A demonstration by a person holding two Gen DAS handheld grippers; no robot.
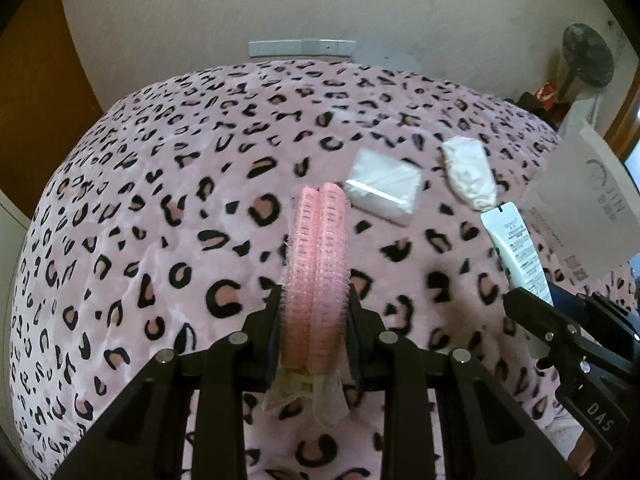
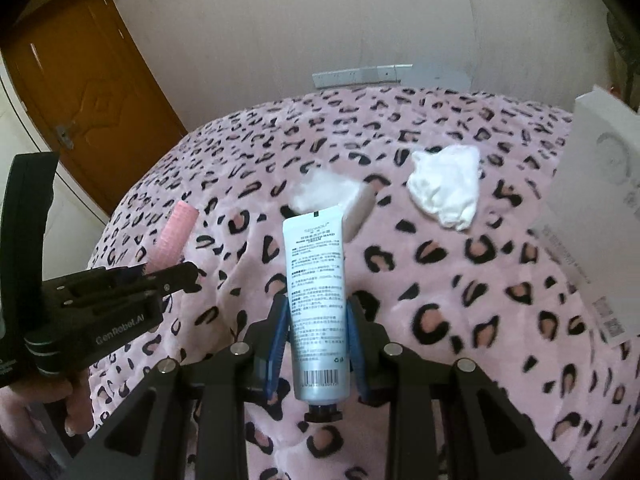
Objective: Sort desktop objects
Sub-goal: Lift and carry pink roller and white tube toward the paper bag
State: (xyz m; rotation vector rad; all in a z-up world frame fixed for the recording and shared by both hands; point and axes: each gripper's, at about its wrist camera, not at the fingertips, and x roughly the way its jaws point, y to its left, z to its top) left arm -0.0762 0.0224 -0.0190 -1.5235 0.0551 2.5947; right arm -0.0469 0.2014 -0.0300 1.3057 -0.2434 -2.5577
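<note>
Left gripper (image 1: pixel 314 312): fingers clamped on a pink hair-roller clip (image 1: pixel 316 256), raised off the leopard-print blanket (image 1: pixel 160 208). Right gripper (image 2: pixel 316 320): fingers clamped on a white hand cream tube (image 2: pixel 316 280), cap toward the camera, likewise lifted. Both items in hand, neither yet placed.

Beyond the fingertips, still unsorted on the blanket: a wrapped pack of cotton pads (image 1: pixel 384 192), then a crumpled white tissue (image 2: pixel 446 192) farther right. A white box (image 2: pixel 600 208) stands off the right fingers' right side; probable destination, not certain. Judged roughly midway.

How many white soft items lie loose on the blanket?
2: a tissue pack mid-blanket, and a crumpled white cloth to its right, nearer the white box. Others may be hidden.
</note>
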